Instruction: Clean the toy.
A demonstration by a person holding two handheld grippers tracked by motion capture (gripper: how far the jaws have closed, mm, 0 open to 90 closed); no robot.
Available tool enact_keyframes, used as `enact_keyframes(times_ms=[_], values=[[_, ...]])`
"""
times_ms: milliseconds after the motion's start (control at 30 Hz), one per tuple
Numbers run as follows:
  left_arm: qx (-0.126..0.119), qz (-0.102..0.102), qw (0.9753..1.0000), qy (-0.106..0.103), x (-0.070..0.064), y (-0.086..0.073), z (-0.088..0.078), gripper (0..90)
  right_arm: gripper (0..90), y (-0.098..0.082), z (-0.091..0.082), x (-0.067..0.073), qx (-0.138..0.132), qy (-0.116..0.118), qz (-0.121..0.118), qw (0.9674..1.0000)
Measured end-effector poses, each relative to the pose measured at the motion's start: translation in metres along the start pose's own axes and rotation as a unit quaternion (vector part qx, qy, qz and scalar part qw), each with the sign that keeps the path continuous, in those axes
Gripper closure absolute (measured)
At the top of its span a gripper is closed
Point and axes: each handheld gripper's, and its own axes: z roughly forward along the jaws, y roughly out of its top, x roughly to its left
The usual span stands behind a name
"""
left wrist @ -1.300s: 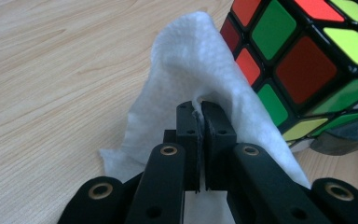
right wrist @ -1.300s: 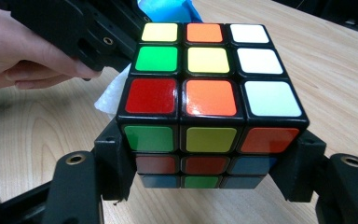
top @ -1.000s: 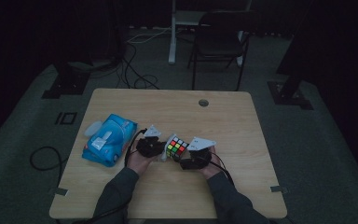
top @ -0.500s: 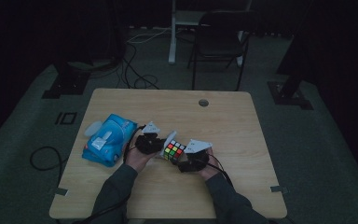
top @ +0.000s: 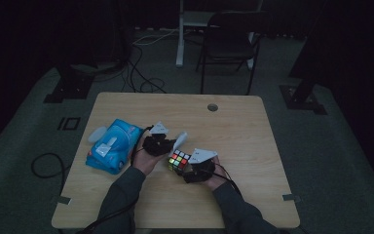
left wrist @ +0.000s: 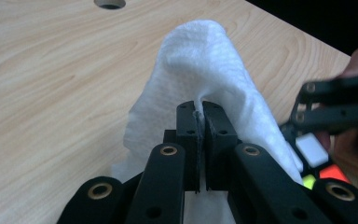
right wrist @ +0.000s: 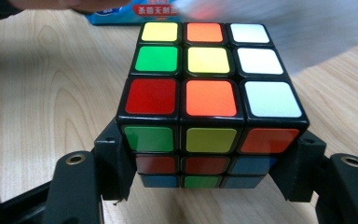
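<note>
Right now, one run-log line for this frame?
left gripper: shut on wipe | right gripper: shut on cube | wipe beside cube

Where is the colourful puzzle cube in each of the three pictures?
High view: the puzzle cube sits near the table's middle, between the two hands.
Left gripper view: a corner of it peeks in at the lower right, beside the white wipe.
Right gripper view: it is big in the middle, clamped by the right gripper.
Shared landmark: the white wipe beside the cube.
</note>
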Motion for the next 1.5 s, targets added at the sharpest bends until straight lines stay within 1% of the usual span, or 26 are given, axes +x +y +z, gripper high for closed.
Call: enact_keyframes(times_ms=[267,467,567,667,767,967,1133,1200,1367,1500], values=[[-0.005,0.008,0.9999,-0.007,-0.006,0.012,0.004,87.4,34.1,0.000,0.006,0.007,0.006,0.010,-0.013,0.9998],[-0.009,0.014,0.9997,-0.018,-0.012,0.019,0.007,87.4,34.1,-0.001,0.008,0.007,0.014,0.006,-0.012,0.9998],[-0.011,0.018,0.9995,-0.023,-0.016,0.022,0.009,87.3,34.1,-0.001,0.009,0.007,0.013,0.004,-0.013,0.9998],[-0.015,0.017,0.9993,-0.031,-0.017,0.024,0.010,87.3,34.1,-0.001,0.008,0.007,0.014,0.000,-0.017,0.9998],[-0.011,0.019,0.9992,-0.032,-0.018,0.024,0.010,87.3,34.1,-0.001,0.006,0.006,0.012,-0.005,-0.018,0.9998],[-0.001,0.016,0.9994,-0.030,-0.016,0.020,0.013,87.2,34.1,-0.001,0.002,0.001,0.008,-0.017,-0.015,0.9997],[0.007,0.011,0.9995,-0.028,-0.013,0.016,0.015,87.0,34.1,-0.001,-0.002,-0.004,0.013,-0.030,-0.021,0.9993],[0.008,0.011,0.9995,-0.027,-0.012,0.015,0.015,87.0,34.1,-0.002,-0.003,-0.006,0.013,-0.033,-0.018,0.9992],[0.009,0.009,0.9996,-0.025,-0.010,0.016,0.013,87.0,34.1,-0.003,-0.006,-0.009,0.012,-0.036,-0.018,0.9991],[0.011,0.006,0.9995,-0.028,-0.010,0.017,0.013,86.9,34.1,-0.003,-0.006,-0.011,0.013,-0.038,-0.017,0.9991]])
